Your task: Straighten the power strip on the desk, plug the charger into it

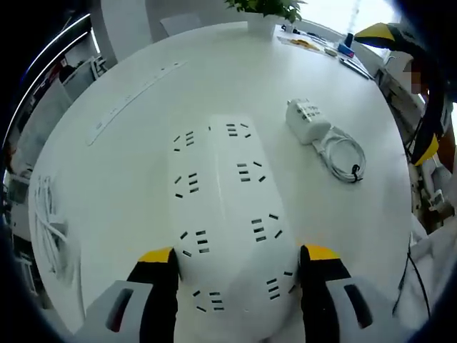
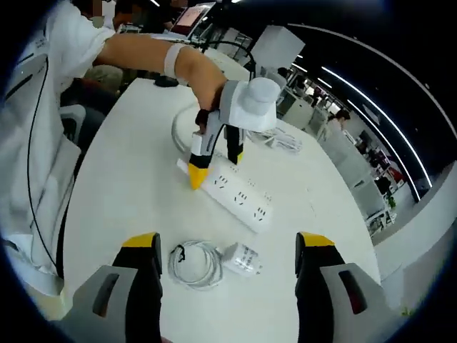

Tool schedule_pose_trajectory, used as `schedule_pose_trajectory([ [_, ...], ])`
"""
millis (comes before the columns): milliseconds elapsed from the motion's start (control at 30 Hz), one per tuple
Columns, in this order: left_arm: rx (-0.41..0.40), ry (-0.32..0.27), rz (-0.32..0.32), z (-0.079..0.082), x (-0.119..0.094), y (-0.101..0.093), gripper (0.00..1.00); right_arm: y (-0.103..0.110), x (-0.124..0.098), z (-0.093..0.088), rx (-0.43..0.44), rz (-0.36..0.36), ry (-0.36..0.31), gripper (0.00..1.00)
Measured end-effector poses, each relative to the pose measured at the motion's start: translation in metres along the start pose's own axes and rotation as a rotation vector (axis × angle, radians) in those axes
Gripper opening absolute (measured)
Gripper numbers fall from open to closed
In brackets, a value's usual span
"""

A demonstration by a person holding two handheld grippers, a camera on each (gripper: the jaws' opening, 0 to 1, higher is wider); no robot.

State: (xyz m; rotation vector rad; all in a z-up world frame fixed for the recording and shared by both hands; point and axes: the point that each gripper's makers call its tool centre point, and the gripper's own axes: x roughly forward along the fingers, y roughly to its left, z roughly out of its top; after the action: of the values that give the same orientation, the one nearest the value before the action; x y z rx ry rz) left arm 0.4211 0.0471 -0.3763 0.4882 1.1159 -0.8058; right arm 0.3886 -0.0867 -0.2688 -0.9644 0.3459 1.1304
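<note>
In the left gripper view, the left gripper reaches out over a round white desk, its two yellow-tipped jaws set on either side of the near end of the power strip. The jaws sit at the strip's long edges, spread about as wide as the strip itself (whether they press it I cannot tell). The white strip runs away from the camera toward the far side of the desk, with two rows of sockets along it. To the right of the strip, apart from it, lies the white charger, and its coiled cable rests just beside it on the nearer side. A long thin white bar lies on the far left of the desk, and a potted plant stands at the far edge. Loose white cord lies at the left rim.

In the right gripper view, the right gripper hangs above the desk with its jaws spread wide and nothing between them. Just beyond the jaws lie the charger and its cable, the coil to the left. Farther off, the power strip lies slantwise, and the left gripper, held by a person's hand, comes down onto the strip's far left end.
</note>
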Motion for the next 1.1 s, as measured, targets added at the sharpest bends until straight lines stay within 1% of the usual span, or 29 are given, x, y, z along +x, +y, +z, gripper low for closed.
schedule_pose_trajectory([
  [133,0.001,0.003,0.000,0.000,0.000,0.000,0.70,-0.013,0.019,0.001,-0.032,0.040,0.020,0.78],
  [167,0.001,0.003,0.000,0.000,0.000,0.000,0.70,-0.016,0.025,0.001,-0.030,0.057,0.026,0.80],
  [200,0.001,0.003,0.001,0.000,0.000,0.000,0.70,-0.016,0.031,-0.002,-0.036,0.092,0.041,0.82],
  [233,0.000,0.003,0.001,0.000,0.000,0.000,0.70,-0.021,0.038,-0.003,-0.050,0.099,0.053,0.83],
  [300,0.000,0.004,0.002,-0.001,0.000,0.000,0.70,-0.030,0.053,-0.008,-0.103,0.131,0.103,0.83],
  [333,-0.001,0.004,0.002,-0.001,0.000,0.000,0.70,-0.031,0.055,-0.008,-0.108,0.137,0.106,0.83],
  [367,0.000,0.004,0.002,-0.001,0.000,0.000,0.70,-0.035,0.063,-0.006,-0.117,0.156,0.107,0.82],
  [433,0.000,0.006,0.003,-0.001,-0.001,0.000,0.70,-0.043,0.076,-0.002,-0.120,0.171,0.111,0.82],
  [467,0.000,0.007,0.003,-0.001,-0.001,0.000,0.70,-0.044,0.077,-0.002,-0.123,0.176,0.112,0.82],
  [500,0.000,0.007,0.003,-0.001,-0.001,0.000,0.70,-0.046,0.086,0.000,-0.130,0.202,0.117,0.82],
  [567,0.000,0.005,0.003,-0.002,-0.001,0.000,0.70,-0.041,0.095,-0.004,-0.161,0.265,0.150,0.82],
  [600,0.000,0.003,0.003,-0.002,-0.001,0.000,0.70,-0.041,0.099,-0.006,-0.187,0.274,0.167,0.82],
  [633,0.000,0.002,0.002,-0.002,-0.001,0.000,0.70,-0.041,0.103,-0.007,-0.199,0.278,0.171,0.82],
  [667,0.000,0.001,0.002,-0.002,-0.001,0.000,0.70,-0.039,0.109,-0.007,-0.221,0.302,0.173,0.82],
  [733,0.000,-0.001,0.001,-0.002,-0.001,0.000,0.70,-0.039,0.116,-0.006,-0.262,0.316,0.172,0.82],
  [767,0.000,-0.003,0.001,-0.003,-0.002,0.000,0.70,-0.037,0.120,-0.003,-0.294,0.336,0.163,0.81],
  [867,0.001,-0.004,0.000,-0.003,-0.002,0.000,0.70,-0.036,0.130,-0.004,-0.297,0.373,0.181,0.80],
  [933,0.000,-0.005,0.000,-0.003,-0.002,0.000,0.70,-0.037,0.136,-0.007,-0.322,0.390,0.200,0.79],
  [1100,-0.001,-0.007,0.001,-0.003,-0.002,0.001,0.70,-0.044,0.151,-0.002,-0.348,0.423,0.213,0.77],
])
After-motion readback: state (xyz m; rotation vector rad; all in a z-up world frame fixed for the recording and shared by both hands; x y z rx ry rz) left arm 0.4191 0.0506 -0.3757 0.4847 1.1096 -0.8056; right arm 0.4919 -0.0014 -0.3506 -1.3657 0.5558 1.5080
